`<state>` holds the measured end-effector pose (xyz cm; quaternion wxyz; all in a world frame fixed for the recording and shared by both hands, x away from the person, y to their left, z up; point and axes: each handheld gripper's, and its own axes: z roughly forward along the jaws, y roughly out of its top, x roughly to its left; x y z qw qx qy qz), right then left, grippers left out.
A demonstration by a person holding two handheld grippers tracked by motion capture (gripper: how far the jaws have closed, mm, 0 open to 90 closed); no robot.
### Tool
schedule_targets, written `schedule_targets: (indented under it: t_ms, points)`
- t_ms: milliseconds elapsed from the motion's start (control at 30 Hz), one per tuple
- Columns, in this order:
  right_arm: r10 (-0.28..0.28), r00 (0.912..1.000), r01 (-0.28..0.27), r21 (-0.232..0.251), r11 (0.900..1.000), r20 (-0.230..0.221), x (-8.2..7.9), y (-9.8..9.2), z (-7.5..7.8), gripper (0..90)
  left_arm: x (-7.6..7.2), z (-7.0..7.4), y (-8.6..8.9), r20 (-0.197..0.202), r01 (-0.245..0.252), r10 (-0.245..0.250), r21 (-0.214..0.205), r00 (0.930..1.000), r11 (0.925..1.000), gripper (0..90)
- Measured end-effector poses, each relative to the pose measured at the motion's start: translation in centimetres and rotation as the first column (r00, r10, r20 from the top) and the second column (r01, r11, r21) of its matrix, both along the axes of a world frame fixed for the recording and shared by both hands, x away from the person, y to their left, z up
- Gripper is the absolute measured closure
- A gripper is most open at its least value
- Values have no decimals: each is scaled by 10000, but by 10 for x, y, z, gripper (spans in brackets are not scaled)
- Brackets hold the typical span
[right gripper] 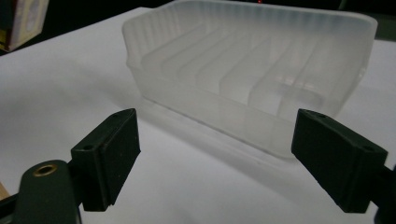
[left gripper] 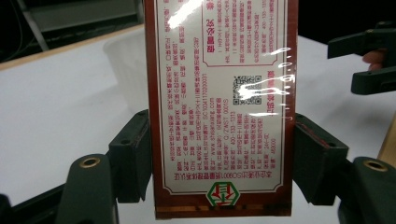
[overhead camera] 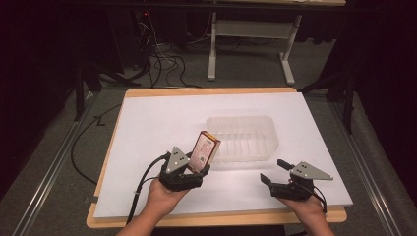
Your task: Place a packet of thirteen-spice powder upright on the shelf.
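A dark red carton point(overhead camera: 204, 151) with a white printed label point(left gripper: 219, 93) is clamped between the jaws of my left gripper point(overhead camera: 193, 169), held tilted above the table just left of the clear ribbed plastic tray point(overhead camera: 243, 137). In the left gripper view both pads point(left gripper: 133, 154) press the carton's sides. My right gripper point(overhead camera: 274, 171) stands open near the table's front right, nothing between its jaws, pointing toward the tray point(right gripper: 252, 70). The carton's corner point(right gripper: 21, 21) appears at the top left of the right gripper view. The right gripper's jaws point(left gripper: 371, 60) show at the upper right of the left gripper view.
A white sheet point(overhead camera: 162, 123) covers the wooden table point(overhead camera: 216, 219). Cables point(overhead camera: 162, 59) lie on the floor behind, beside a white desk frame point(overhead camera: 214, 49). Metal rails point(overhead camera: 44, 177) run along both sides of the table.
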<state>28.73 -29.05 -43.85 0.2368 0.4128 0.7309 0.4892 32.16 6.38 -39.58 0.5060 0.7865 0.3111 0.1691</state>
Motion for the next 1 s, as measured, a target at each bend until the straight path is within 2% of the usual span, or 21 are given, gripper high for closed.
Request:
schedule_targets:
  t_ms: [133,167,233,300,367,467,567,667,733,767,800,1000]
  points:
    - [136,9997,-135,-67,9999,210,-1,8,7,160,-8,-4,-7,233,323,-320,-120,9992,9994,327]
    - [203,9993,-195,-279,9994,298,-2,14,12,167,-13,-10,-8,287,466,-463,-78,9985,9989,327]
    - [346,9988,-334,-350,9988,342,-1,19,16,173,-15,-17,-7,225,631,-631,28,9978,9980,327]
    - [367,9985,-350,-429,9985,403,3,24,20,169,-18,-20,-6,198,602,-608,274,9980,9978,327]
    - [337,9990,-329,-285,9991,293,8,28,23,172,-18,-21,-4,201,472,-476,184,9987,9987,327]
    - [406,9986,-396,-317,9987,326,14,31,27,194,-16,-24,-3,264,403,-409,208,9988,9990,327]
    - [386,9987,-396,293,9988,339,25,36,31,199,-16,-35,-10,190,218,-230,617,9996,9979,327]
    - [477,9981,-509,858,9950,396,24,39,30,198,-19,-37,-15,252,141,-157,613,9996,9980,327]
    - [464,9973,-501,654,9966,561,20,41,29,201,-20,-36,-17,316,29,-48,602,9995,9982,326]
    - [398,9967,-448,700,9965,706,17,42,28,215,-20,-36,-17,316,29,-48,602,9995,9982,326]
    - [469,9964,-535,944,9941,710,15,42,27,218,-20,-36,-18,311,-60,42,586,9995,9983,327]
    - [1080,9940,-1093,1341,9849,167,9,48,22,200,-24,-44,-32,202,65,-87,1036,9998,9946,326]
